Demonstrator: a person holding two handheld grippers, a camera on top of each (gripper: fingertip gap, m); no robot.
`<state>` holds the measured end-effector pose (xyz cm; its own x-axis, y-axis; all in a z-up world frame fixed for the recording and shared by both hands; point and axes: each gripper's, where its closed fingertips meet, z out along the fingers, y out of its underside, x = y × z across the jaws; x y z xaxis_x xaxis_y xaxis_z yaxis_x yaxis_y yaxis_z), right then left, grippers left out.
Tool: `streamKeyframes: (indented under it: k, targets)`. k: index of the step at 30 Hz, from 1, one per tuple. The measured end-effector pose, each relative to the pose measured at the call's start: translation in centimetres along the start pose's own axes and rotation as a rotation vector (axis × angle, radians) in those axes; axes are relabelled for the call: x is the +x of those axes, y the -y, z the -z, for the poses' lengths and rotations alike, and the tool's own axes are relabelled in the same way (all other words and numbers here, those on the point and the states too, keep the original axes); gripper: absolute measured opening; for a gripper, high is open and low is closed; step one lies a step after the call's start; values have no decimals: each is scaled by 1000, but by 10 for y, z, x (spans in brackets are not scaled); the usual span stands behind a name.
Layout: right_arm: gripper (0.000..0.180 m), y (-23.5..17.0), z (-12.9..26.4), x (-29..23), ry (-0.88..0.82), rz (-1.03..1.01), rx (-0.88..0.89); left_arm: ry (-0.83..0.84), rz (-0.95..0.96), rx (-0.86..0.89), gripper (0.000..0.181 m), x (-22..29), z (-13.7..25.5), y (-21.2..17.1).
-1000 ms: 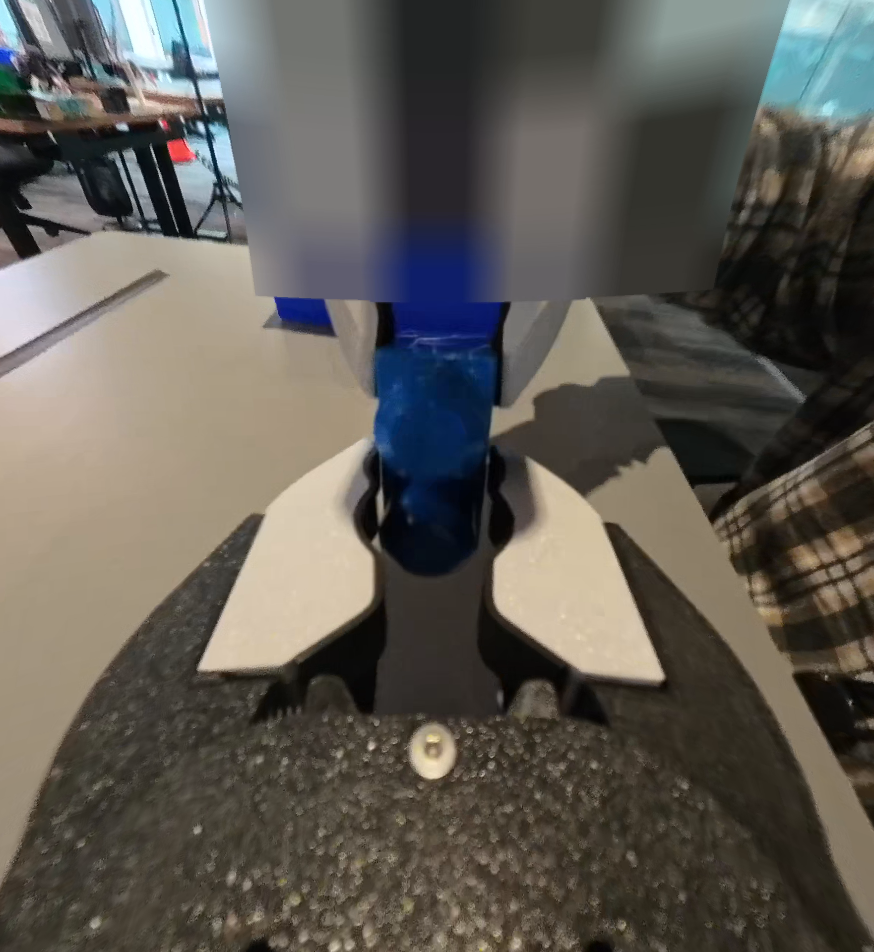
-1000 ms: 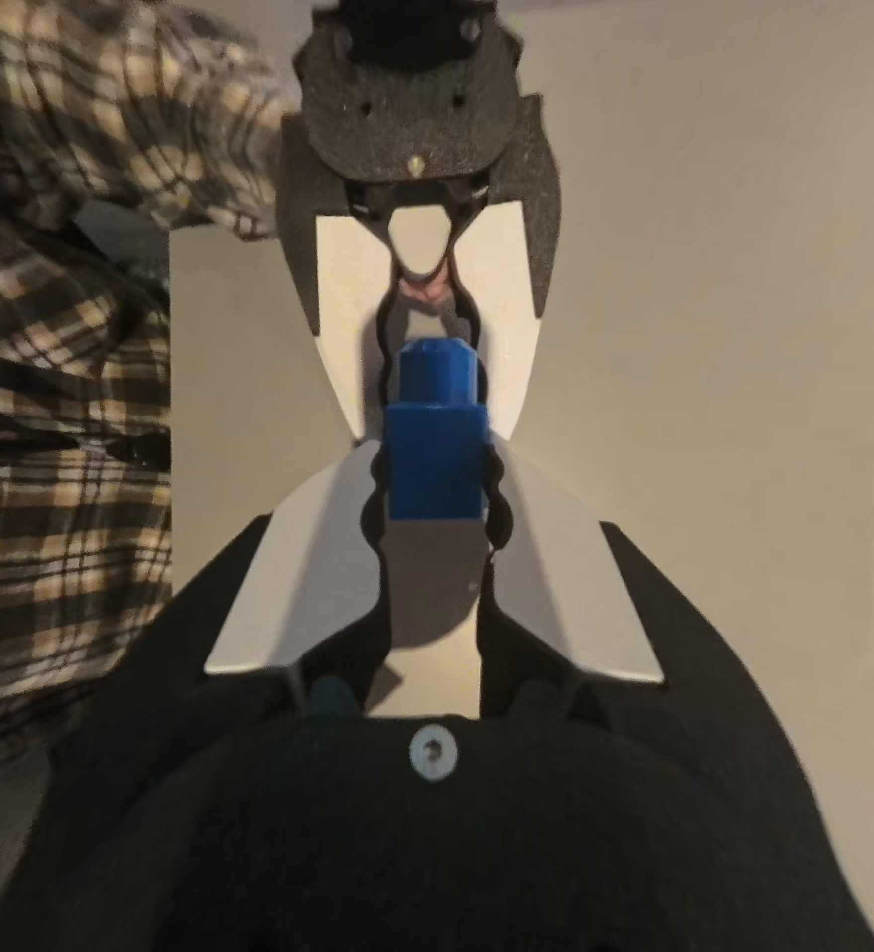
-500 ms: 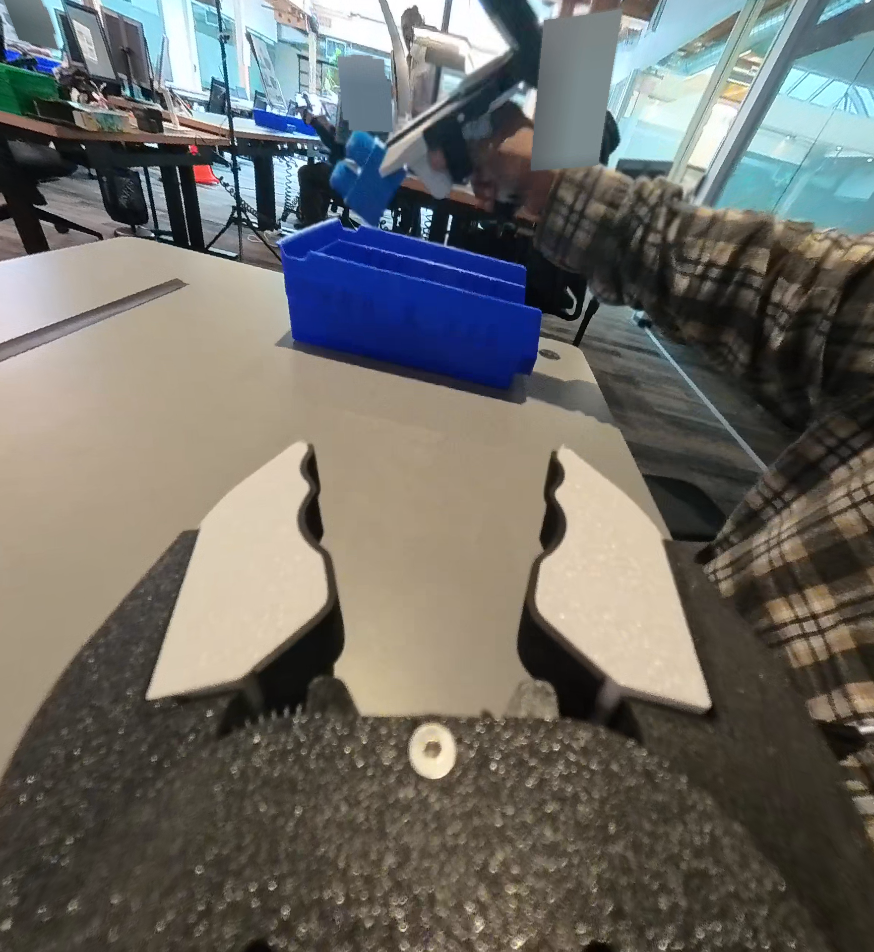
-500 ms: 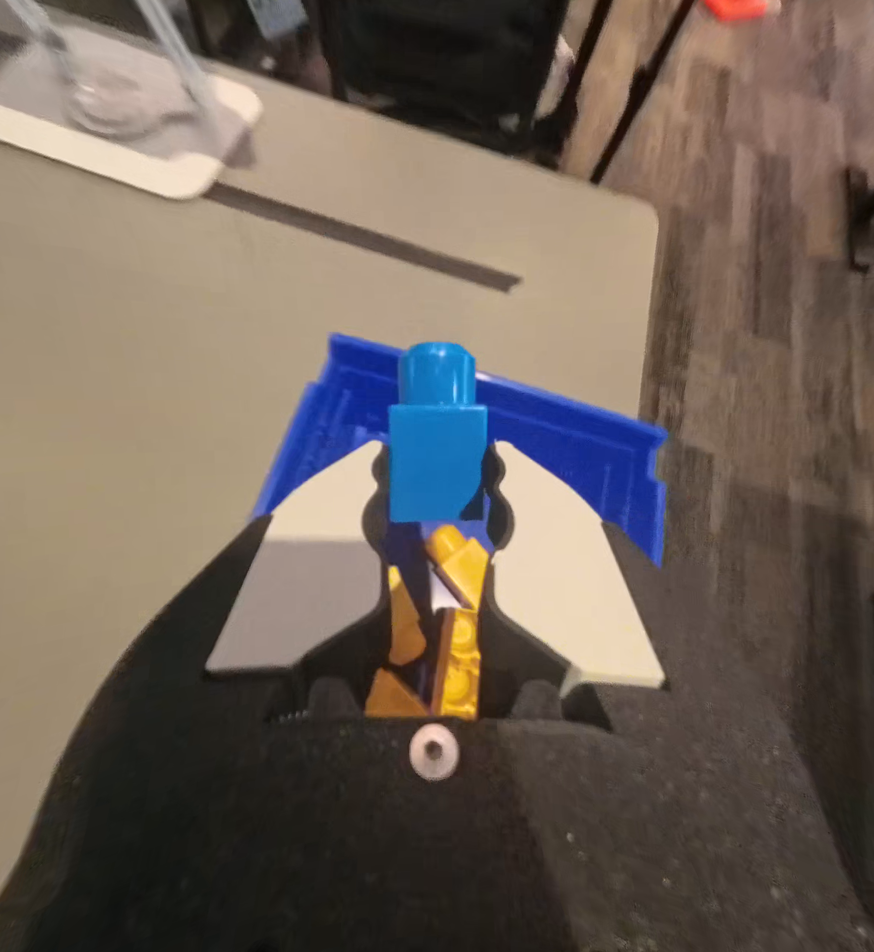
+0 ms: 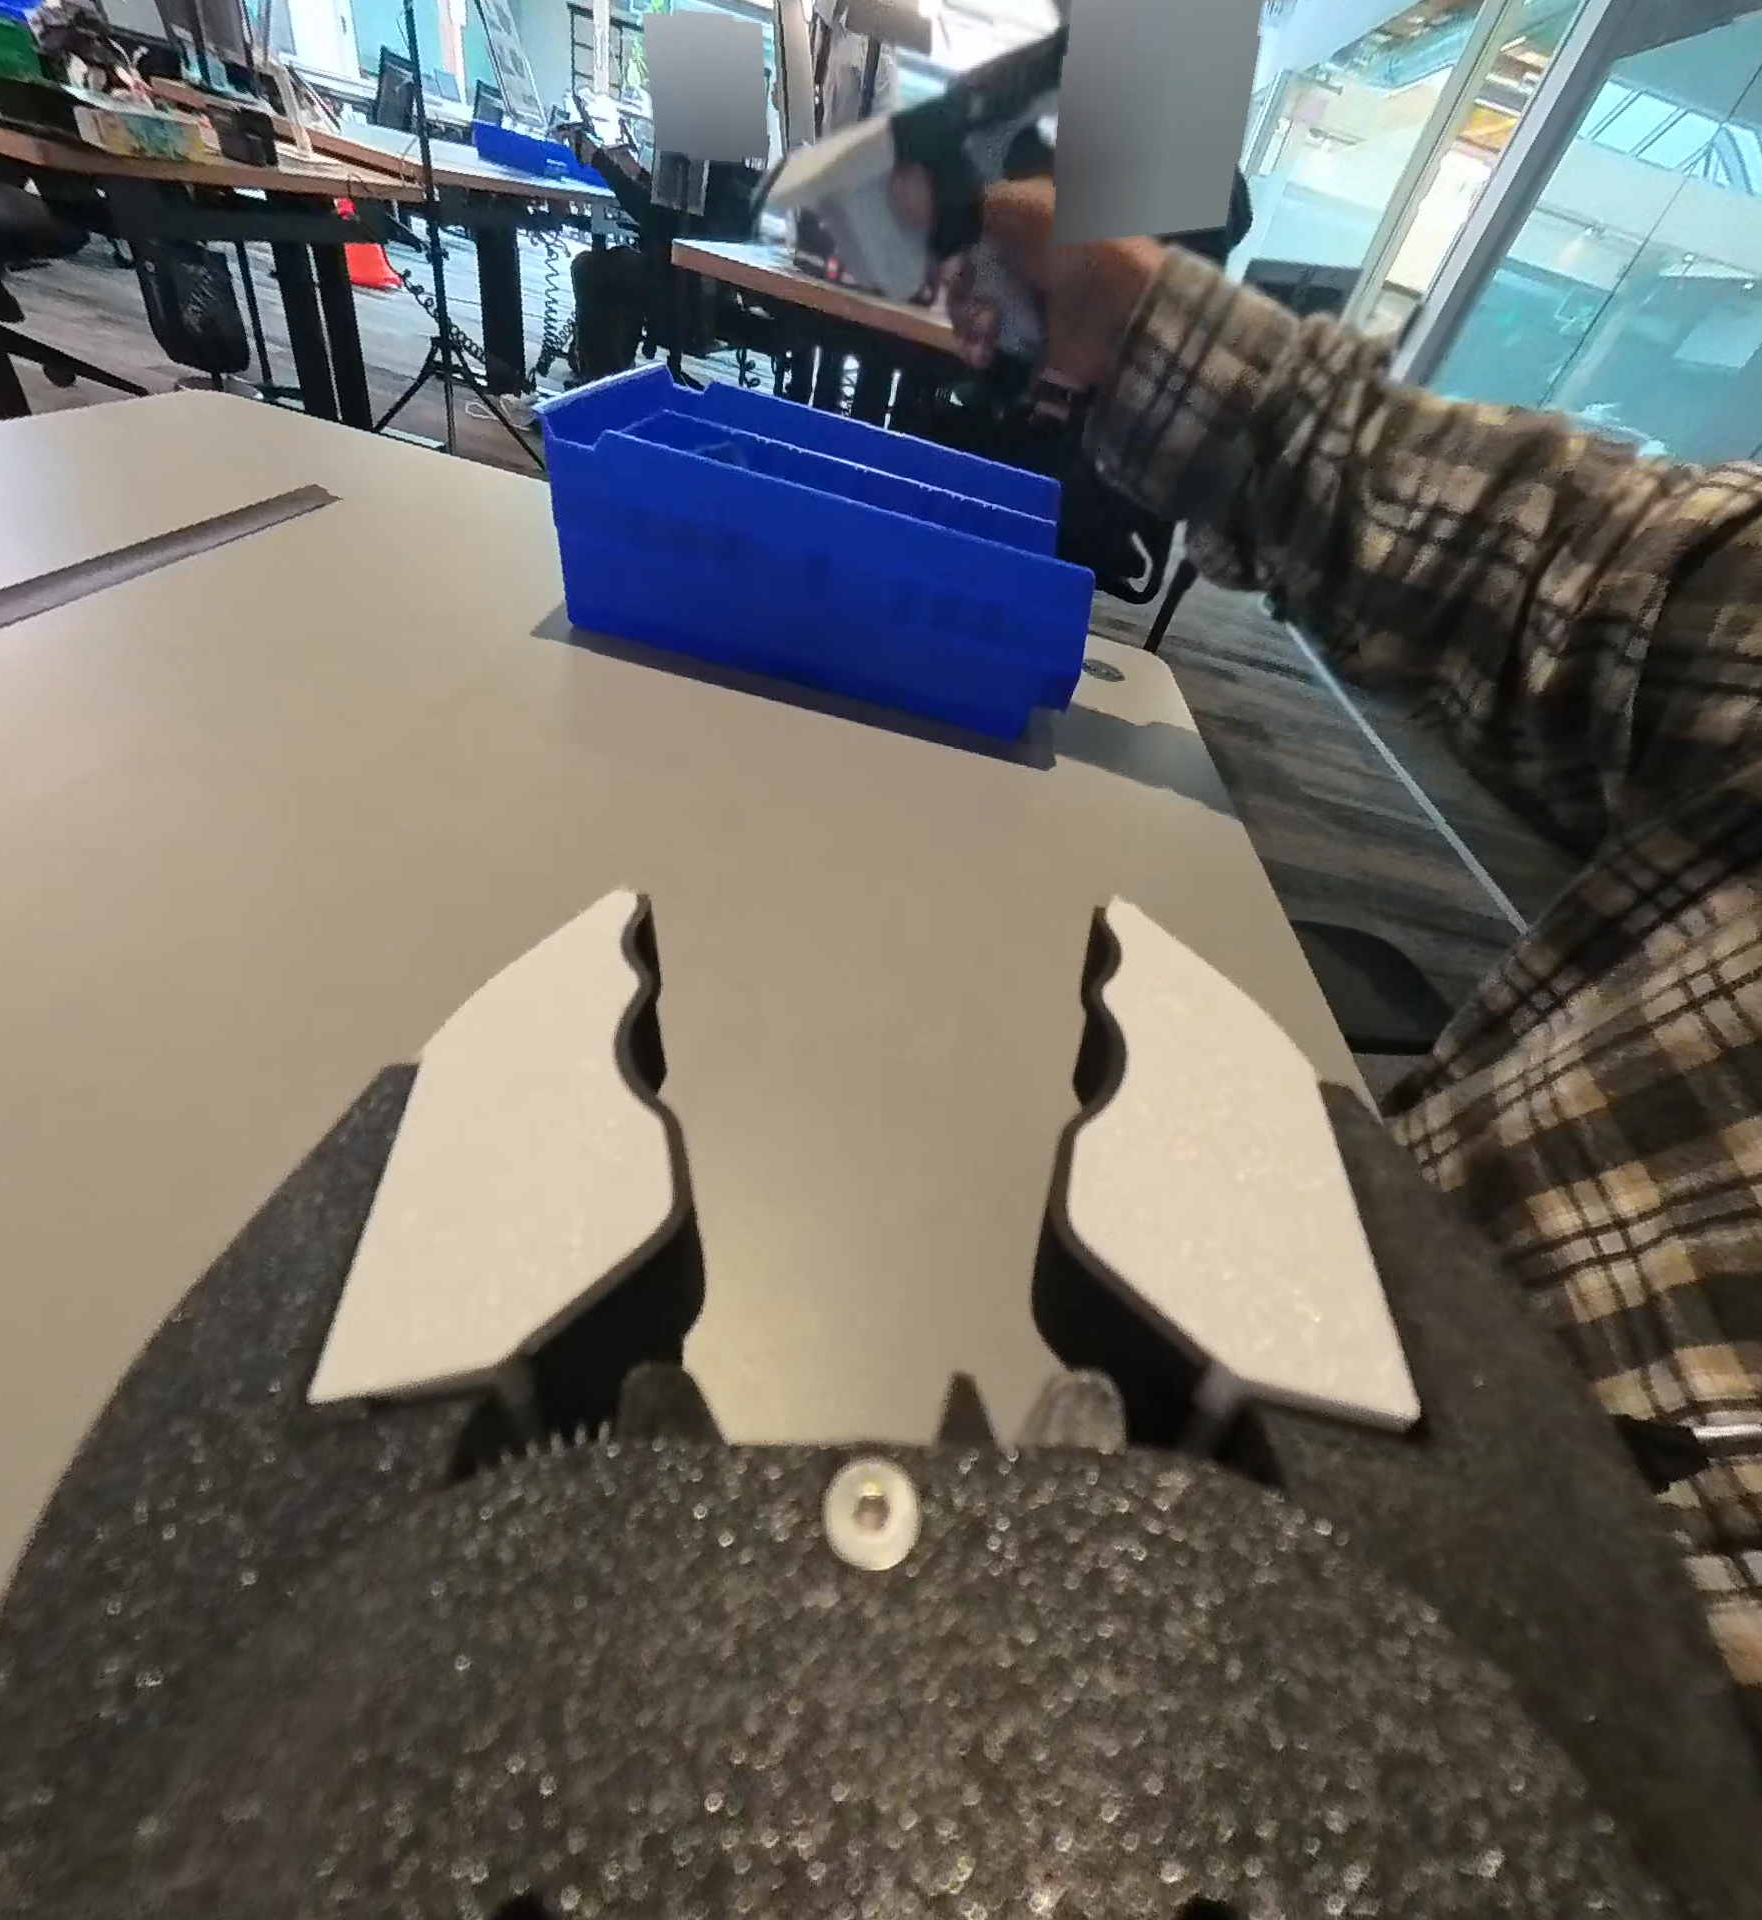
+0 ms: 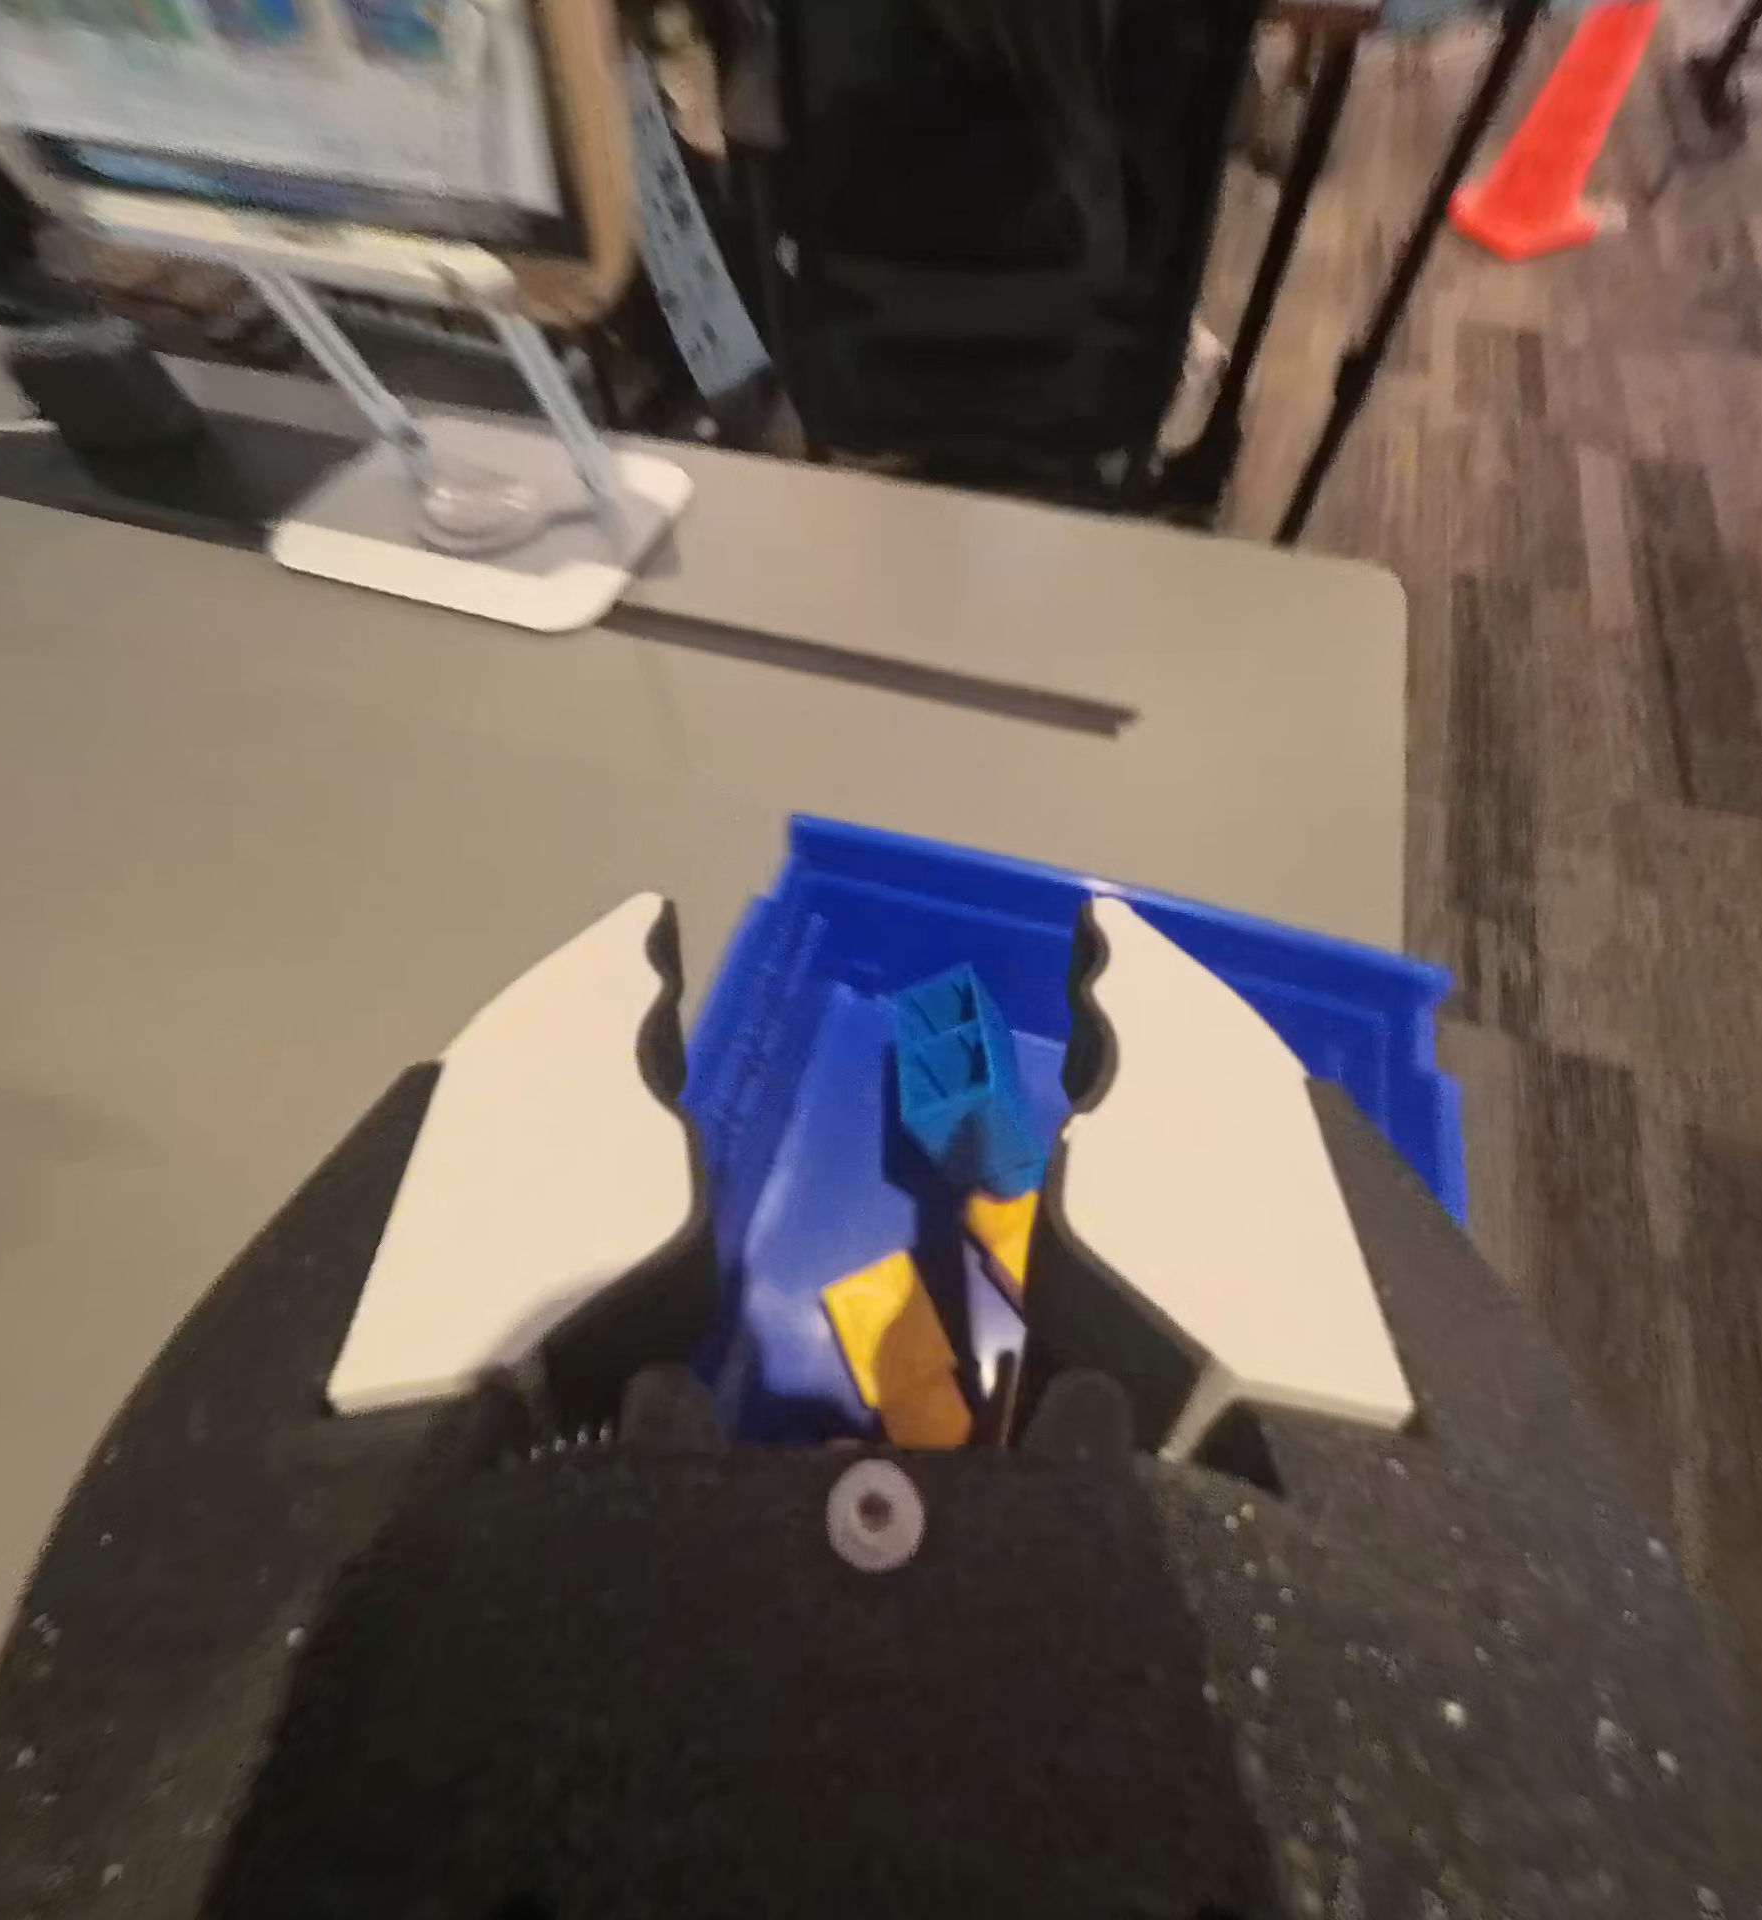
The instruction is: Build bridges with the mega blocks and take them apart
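Observation:
My left gripper is open and empty, low over the grey table. A blue bin stands near the table's far right corner, ahead of it. My right gripper is open above that blue bin. A blue mega block is tilted, loose, between the open fingers and over the bin. Yellow blocks lie inside the bin. In the left wrist view my right gripper shows blurred, held high above the bin by a hand with a plaid sleeve.
A white stand base with a screen above it sits at the table's far side. A dark slot runs across the table. The table edge is just right of the bin, with floor and an orange cone beyond. Tip to tip, the grippers are about 40 centimeters apart.
Both grippers held one blue block a second ago. My left gripper let go and opened. My right gripper carried the block over the bin and has now opened, releasing it.

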<state>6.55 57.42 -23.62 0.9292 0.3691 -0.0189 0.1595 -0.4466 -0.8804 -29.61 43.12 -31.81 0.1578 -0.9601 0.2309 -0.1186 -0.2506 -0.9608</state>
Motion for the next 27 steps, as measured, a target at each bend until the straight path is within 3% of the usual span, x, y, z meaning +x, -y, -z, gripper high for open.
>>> streamKeyframes:
  k: [6,13,20,27]
  targets:
    - [72,41,32,-123,181,174,200,4,-5,-12,77,-1,-2,-3]
    - [71,3,12,-248,483,225,300,13,1,-4,76,-4,1,-2]
    - [68,-43,-41,-278,519,250,358,19,4,-13,76,-7,1,-4]
    - [65,-68,-53,-284,557,240,338,32,7,5,75,-13,9,1]
